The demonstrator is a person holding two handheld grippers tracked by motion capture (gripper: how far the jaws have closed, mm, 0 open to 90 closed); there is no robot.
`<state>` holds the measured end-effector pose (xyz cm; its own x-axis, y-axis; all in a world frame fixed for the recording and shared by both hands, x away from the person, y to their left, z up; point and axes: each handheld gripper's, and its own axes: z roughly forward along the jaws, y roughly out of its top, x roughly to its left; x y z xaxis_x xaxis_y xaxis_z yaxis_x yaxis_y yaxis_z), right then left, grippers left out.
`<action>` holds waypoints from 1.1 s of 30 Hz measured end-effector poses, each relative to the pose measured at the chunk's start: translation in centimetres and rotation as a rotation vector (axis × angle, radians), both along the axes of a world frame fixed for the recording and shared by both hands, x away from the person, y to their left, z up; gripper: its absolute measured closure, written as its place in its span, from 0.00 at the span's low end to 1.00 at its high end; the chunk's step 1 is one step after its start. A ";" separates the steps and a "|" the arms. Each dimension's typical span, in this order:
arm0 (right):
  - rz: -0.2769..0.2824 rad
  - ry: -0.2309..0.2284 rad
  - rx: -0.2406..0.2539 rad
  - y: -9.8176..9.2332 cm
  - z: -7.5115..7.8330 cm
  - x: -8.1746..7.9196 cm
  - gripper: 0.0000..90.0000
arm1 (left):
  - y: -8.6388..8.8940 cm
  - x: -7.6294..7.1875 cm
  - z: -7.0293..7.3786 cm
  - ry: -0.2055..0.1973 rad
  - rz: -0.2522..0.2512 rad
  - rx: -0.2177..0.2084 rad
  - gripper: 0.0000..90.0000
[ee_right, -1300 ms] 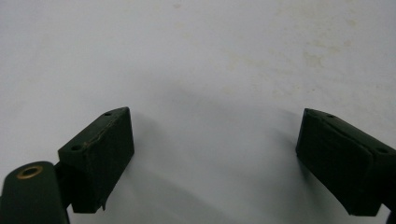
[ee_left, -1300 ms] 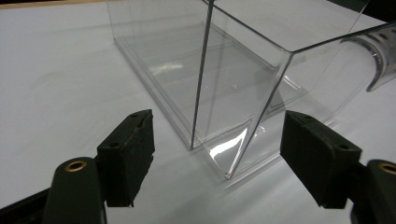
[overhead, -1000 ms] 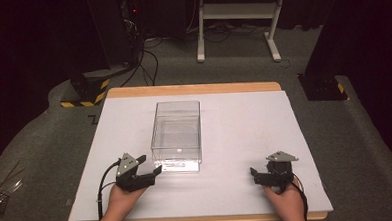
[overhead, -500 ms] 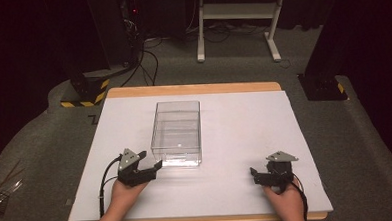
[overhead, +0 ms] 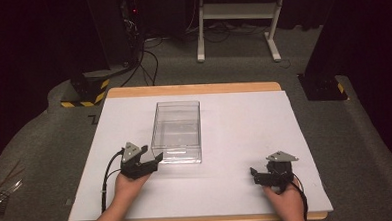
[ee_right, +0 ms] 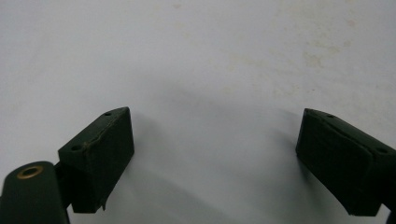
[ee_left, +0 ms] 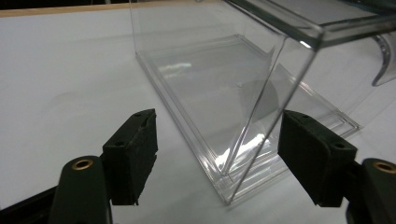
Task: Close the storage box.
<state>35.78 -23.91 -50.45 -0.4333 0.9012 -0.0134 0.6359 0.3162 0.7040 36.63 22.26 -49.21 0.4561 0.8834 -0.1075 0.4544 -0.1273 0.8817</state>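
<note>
From the high view, the clear plastic box point(overhead: 177, 132) stands near the middle of the white counter point(overhead: 244, 123), a little toward nine o'clock of centre, its long side running twelve to six. My left gripper point(overhead: 153, 160) sits at the box's seven o'clock corner, just beside the near wall, jaws spread. My right gripper point(overhead: 253, 174) rests well apart at about four o'clock of the box, pointing toward nine o'clock, over bare counter.

In the left gripper view, my left gripper point(ee_left: 217, 154) is wide open and the near corner edge of the clear plastic box point(ee_left: 219, 88) rises between the two pads point(ee_left: 135, 149), closer to the pad at three o'clock. Nothing is pinched yet. I judge the step in hand to be taking hold of a wall at this corner. To do it well I should slide forward until one pad is inside the box and the other outside, straddling a single flat wall rather than the corner edge, then close slowly. The plastic looks thin and slick, so a squeeze on the corner could skate off or kick the box round. A thin flat panel, perhaps a lid, lies under or beside the box at four o'clock; I cannot tell which.

In the right gripper view, my right gripper point(ee_right: 212, 158) is also wide, holding nothing, with plain counter beneath it. It could steady the far side if the box slides.
</note>
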 end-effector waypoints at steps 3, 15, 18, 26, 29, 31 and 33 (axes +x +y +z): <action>0.000 0.000 0.000 0.0 0.0 0.0 0.12 | -0.1 0.3 -0.1 0.002 0.013 -0.012 0.33; 0.000 0.000 0.000 0.0 0.0 0.0 0.12 | -0.2 0.3 -0.2 0.038 0.010 0.003 0.36; 0.000 0.000 0.000 0.0 0.0 0.0 0.12 | 0.1 -0.1 0.0 0.049 -0.020 0.018 0.34; 0.000 0.000 0.000 0.0 0.0 0.0 0.12 | 2.4 -2.3 -0.1 0.080 -0.060 0.046 0.33; 0.001 -0.001 0.000 0.0 0.0 0.0 0.12 | 3.7 -3.0 -0.4 0.093 -0.039 0.080 0.32; 0.002 -0.001 0.000 0.0 0.0 0.0 0.12 | 4.9 -3.5 -0.6 0.101 -0.019 0.094 0.31; 0.002 -0.001 0.000 0.0 0.0 0.0 0.12 | 5.9 -3.9 -0.7 0.110 0.005 0.099 0.31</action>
<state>35.79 -23.93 -50.45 -0.4346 0.9005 -0.0137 0.6348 0.3171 0.7046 32.72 28.17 -49.89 0.4416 0.8946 -0.0683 0.5482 -0.2088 0.8099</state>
